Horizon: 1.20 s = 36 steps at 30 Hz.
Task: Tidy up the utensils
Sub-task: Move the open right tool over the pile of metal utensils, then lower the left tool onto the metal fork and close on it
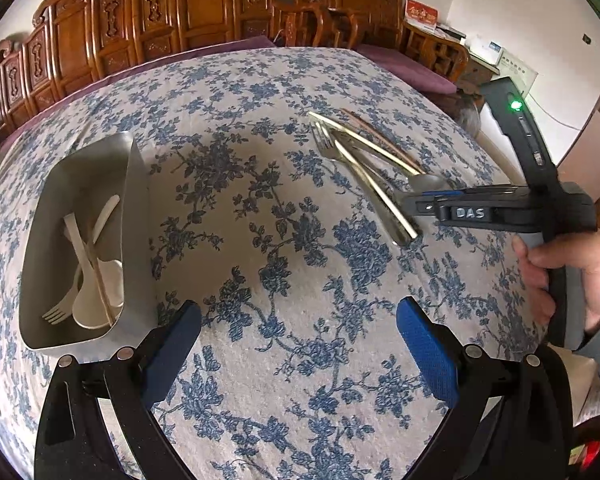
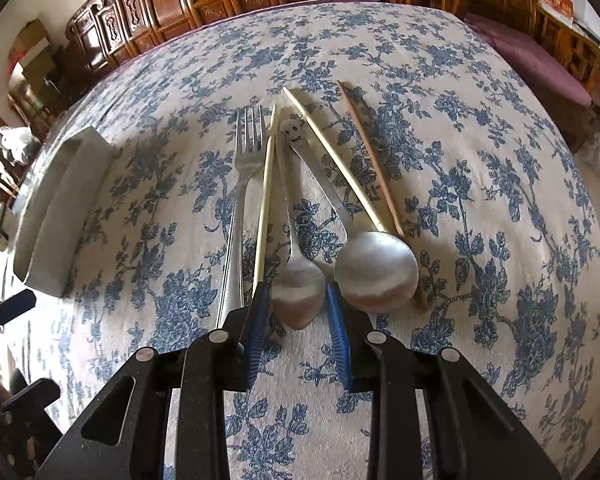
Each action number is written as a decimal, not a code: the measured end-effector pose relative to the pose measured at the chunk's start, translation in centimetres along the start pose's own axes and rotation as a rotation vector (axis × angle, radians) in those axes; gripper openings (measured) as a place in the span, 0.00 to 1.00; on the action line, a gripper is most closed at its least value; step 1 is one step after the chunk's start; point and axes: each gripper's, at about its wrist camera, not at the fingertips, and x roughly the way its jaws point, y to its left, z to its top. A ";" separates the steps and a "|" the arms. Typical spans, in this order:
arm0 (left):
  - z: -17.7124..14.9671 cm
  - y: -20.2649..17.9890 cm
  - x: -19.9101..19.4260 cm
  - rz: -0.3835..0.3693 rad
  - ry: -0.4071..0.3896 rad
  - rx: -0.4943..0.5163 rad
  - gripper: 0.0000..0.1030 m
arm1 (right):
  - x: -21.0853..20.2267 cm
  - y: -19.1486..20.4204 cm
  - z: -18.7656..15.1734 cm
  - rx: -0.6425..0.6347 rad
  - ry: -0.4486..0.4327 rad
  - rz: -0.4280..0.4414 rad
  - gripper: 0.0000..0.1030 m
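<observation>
So the right gripper [image 2: 298, 300] is down over the loose cutlery on the blue-flowered tablecloth [image 2: 480, 160], jaws narrowed to either side of the small spoon [image 2: 298, 292], bowl sitting right between the blue pads. I honestly can't tell if the pads are pressing on it or just bracketing it. Just beside it on the cloth: a bigger spoon [image 2: 376, 272], a metal fork [image 2: 240, 184], two pale chopsticks [image 2: 266, 204] and a brown one [image 2: 370, 156]. The left gripper [image 1: 298, 328] hangs over bare cloth with its jaws spread wide, nothing in them. The metal tray [image 1: 136, 208] sits well apart on the left, holding a cream plastic fork, spoons and a chopstick.
</observation>
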 end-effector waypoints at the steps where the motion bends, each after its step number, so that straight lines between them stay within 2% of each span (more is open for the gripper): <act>1: 0.0 -0.1 -0.1 0.001 -0.002 0.005 0.91 | 0.0 0.1 0.0 -0.008 -0.002 -0.007 0.30; 13: 0.2 -0.7 0.9 0.013 0.014 0.008 0.91 | -0.8 0.4 -1.3 -0.047 -0.051 -0.068 0.29; 19: 2.6 -1.2 2.8 0.008 0.014 -0.007 0.91 | -1.8 -0.6 -2.9 -0.122 -0.026 -0.094 0.29; 25: 5.7 -2.7 6.0 -0.014 0.032 -0.021 0.69 | -2.2 -2.3 -4.0 -0.121 -0.026 -0.070 0.30; 29: 7.6 -3.6 8.3 -0.035 0.056 -0.033 0.50 | -2.3 -2.7 -4.2 -0.116 -0.027 -0.044 0.30; 31: 8.6 -3.8 9.5 -0.058 0.066 -0.057 0.45 | -2.4 -2.9 -4.3 -0.107 -0.027 -0.021 0.30; 33: 9.2 -4.0 10.4 -0.066 0.076 -0.072 0.35 | -2.6 -3.1 -4.4 -0.098 -0.033 -0.008 0.30; 36: 9.8 -4.0 11.6 -0.072 0.094 -0.093 0.26 | -3.4 -3.3 -4.6 -0.095 -0.048 0.016 0.32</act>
